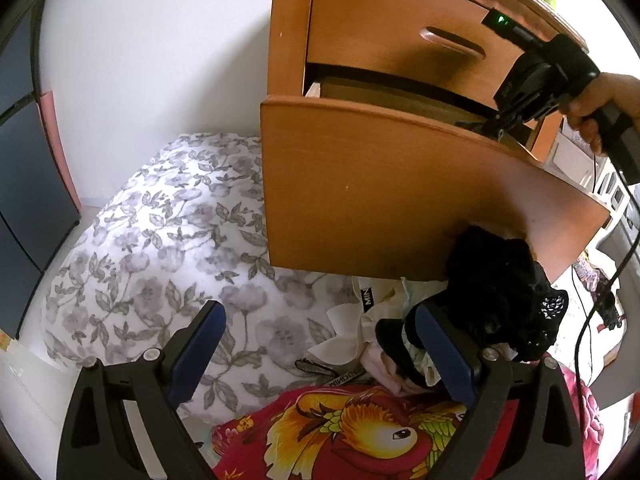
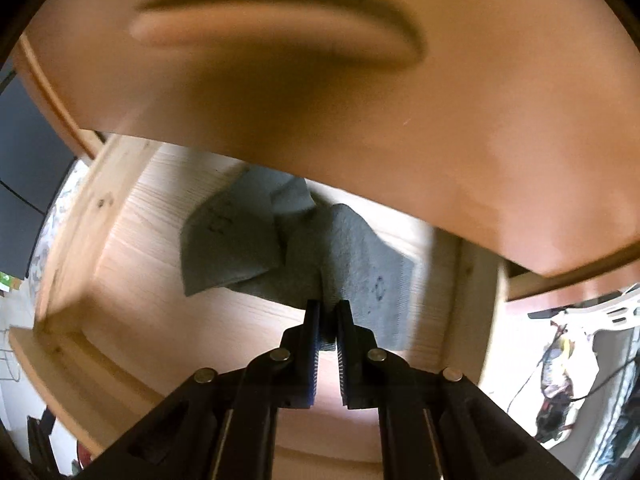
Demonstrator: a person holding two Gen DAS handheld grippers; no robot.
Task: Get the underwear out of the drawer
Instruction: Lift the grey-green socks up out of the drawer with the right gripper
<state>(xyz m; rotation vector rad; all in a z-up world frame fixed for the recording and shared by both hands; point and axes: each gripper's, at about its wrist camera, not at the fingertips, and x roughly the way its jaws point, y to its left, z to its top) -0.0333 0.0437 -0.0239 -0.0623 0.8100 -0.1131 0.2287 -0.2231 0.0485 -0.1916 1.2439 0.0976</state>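
In the right wrist view my right gripper (image 2: 329,306) is shut on a fold of grey underwear (image 2: 352,256). The cloth hangs from the pads, lifted above the pale wooden bottom of the open drawer (image 2: 160,300). From the left wrist view I see a hand holding the right gripper (image 1: 490,126), which dips behind the drawer's front panel (image 1: 380,192). My left gripper (image 1: 320,312) stands open over the bed with nothing between its fingers. A black lacy garment (image 1: 500,292) lies in a pile just beside its right finger.
The upper drawer front (image 2: 360,100) with its recessed handle hangs close over the right gripper. On the bed lie white garments (image 1: 384,308), a red parrot-print blanket (image 1: 360,432) and a grey floral pillow (image 1: 168,240). A cable (image 1: 600,288) trails at the right.
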